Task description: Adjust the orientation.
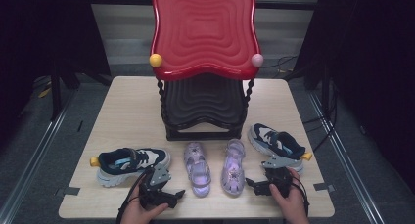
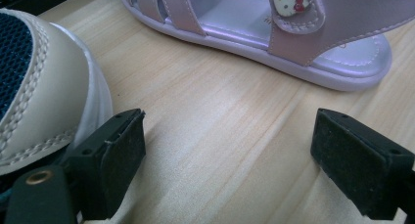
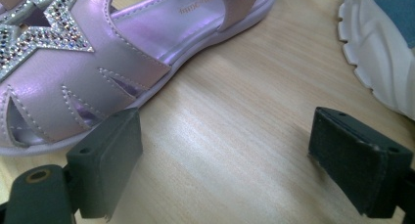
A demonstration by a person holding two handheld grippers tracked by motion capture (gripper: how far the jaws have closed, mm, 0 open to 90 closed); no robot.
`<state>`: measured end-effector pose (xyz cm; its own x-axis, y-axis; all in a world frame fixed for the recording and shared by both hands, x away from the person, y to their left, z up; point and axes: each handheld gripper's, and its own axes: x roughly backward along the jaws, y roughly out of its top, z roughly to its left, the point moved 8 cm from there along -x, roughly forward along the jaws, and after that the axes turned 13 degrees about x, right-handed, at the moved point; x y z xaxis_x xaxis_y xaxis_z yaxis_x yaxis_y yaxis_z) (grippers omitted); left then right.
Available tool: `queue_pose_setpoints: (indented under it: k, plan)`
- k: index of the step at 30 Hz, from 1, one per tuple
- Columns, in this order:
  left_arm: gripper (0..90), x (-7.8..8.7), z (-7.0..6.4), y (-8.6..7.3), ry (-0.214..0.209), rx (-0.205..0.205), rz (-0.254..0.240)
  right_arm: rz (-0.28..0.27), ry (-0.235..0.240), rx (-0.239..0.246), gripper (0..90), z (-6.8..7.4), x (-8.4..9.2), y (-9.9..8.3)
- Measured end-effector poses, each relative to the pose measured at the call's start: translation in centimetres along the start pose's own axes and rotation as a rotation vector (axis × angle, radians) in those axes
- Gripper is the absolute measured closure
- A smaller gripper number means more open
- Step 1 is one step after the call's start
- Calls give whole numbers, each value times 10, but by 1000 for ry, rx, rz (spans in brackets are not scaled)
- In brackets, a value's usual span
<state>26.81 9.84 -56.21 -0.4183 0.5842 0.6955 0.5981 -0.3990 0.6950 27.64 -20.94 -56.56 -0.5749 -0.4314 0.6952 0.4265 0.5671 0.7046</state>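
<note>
Both pairs of jaws stand wide with only bare wood between them. Our left gripper [image 1: 172, 195] rests between the left sneaker [image 1: 128, 164] and the left sandal [image 1: 197, 168]; our right gripper [image 1: 255, 185] sits between the right sandal [image 1: 233, 166] and the right sneaker [image 1: 277, 144]. All four shoes lie on the table [image 1: 127, 106] before the two-tier rack [image 1: 203, 62] (both shelves bare), so we judge nothing is yet lifted.

left gripper [image 2: 227, 160]: jaws wide apart, nothing between them, bare table [image 2: 205, 136] beneath | sneaker [image 2: 44, 87]: toe at left, just beside left jaw | sandal [image 2: 274, 33]: lilac, at top, apart from jaws
</note>
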Motion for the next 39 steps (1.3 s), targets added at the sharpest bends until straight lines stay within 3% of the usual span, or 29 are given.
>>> queue_pose_setpoints:
  k: [13,18,30,34,37,39]
  plan:
    - [146,2,0,-1,3,6,-4,-1,3,4,119,-1,-2,1]
    - [147,2,-1,-1,25,18,-5,-2,3,3,119,-1,-2,2]
    - [193,-2,-25,1,-26,23,10,-1,8,9,117,-2,-4,3]
    - [194,-3,-29,7,-28,8,9,0,8,11,118,-2,-4,3]
    - [196,-3,-33,16,-66,31,-10,0,8,11,117,-2,-4,3]
    - [196,-3,-31,20,-54,14,1,0,8,10,118,-2,-3,3]
